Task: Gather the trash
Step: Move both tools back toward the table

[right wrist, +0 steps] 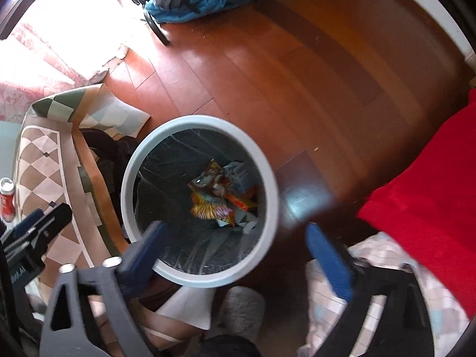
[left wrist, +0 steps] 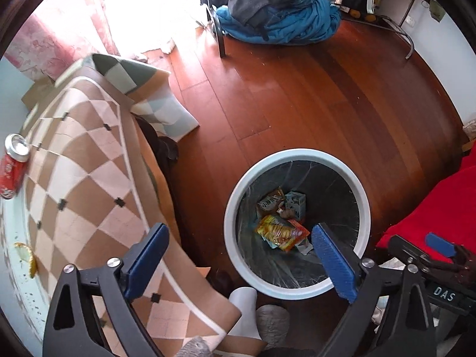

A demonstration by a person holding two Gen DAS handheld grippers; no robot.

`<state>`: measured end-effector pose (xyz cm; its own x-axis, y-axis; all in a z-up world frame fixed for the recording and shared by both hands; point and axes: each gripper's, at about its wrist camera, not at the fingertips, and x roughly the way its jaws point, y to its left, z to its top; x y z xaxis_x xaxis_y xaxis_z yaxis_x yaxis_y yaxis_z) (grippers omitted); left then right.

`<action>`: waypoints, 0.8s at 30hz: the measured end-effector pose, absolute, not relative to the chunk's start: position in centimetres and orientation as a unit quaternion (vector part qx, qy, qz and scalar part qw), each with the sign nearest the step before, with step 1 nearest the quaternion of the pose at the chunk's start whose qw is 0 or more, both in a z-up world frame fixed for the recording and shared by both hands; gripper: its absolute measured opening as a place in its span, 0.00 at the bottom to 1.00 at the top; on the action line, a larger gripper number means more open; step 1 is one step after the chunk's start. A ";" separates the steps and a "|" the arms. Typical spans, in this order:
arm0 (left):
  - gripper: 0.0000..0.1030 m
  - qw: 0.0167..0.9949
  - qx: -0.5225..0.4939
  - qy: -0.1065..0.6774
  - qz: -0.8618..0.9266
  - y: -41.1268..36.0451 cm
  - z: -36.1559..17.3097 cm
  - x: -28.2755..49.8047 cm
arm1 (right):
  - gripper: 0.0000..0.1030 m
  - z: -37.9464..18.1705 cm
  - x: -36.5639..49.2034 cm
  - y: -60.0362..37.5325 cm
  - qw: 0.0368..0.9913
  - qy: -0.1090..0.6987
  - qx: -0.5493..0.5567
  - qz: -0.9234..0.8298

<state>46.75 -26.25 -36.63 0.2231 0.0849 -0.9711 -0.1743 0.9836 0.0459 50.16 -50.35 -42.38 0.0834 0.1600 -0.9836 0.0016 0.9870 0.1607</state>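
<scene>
A round white trash bin (left wrist: pixel 235 196) with a black liner stands on the wooden floor and holds several snack wrappers (left wrist: pixel 279 232). It also shows in the right wrist view (right wrist: pixel 269 166), wrappers (right wrist: pixel 214 208) inside. My left gripper (left wrist: pixel 238 255) is open and empty, above the bin's near edge. My right gripper (right wrist: pixel 235 250) is open and empty over the bin; it shows at the right edge of the left view (left wrist: pixel 440 245). A red soda can (left wrist: pixel 13 166) lies on the checkered table cover, far left; it also shows in the right wrist view (right wrist: pixel 7 199).
A table with a checkered cover (left wrist: pixel 89 178) stands left of the bin. An orange peel-like scrap (left wrist: pixel 28 257) lies near its edge. A red cloth (right wrist: pixel 422 196) is at the right. A blue heap of bedding (left wrist: pixel 282 23) and chair legs lie across the floor.
</scene>
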 end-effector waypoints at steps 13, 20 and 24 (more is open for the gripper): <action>0.99 0.815 -0.022 0.573 0.084 -26.1 -28.8 41.8 | 1.00 -32.8 45.9 -49.2 0.785 0.618 0.012 0.038; 0.99 0.841 -0.021 0.532 0.091 -25.6 -23.5 38.6 | 1.00 -26.5 42.6 -49.1 0.813 0.581 0.017 0.044; 0.99 0.854 -0.034 0.510 0.095 -24.6 -20.6 37.0 | 1.00 -23.0 40.6 -49.0 0.826 0.560 0.026 0.053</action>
<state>37.01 -24.56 -20.62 0.4610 0.1280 -0.8781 -0.1969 0.9796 0.0394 40.65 -49.00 -23.00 0.3670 0.1164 -0.9229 -0.0591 0.9931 0.1017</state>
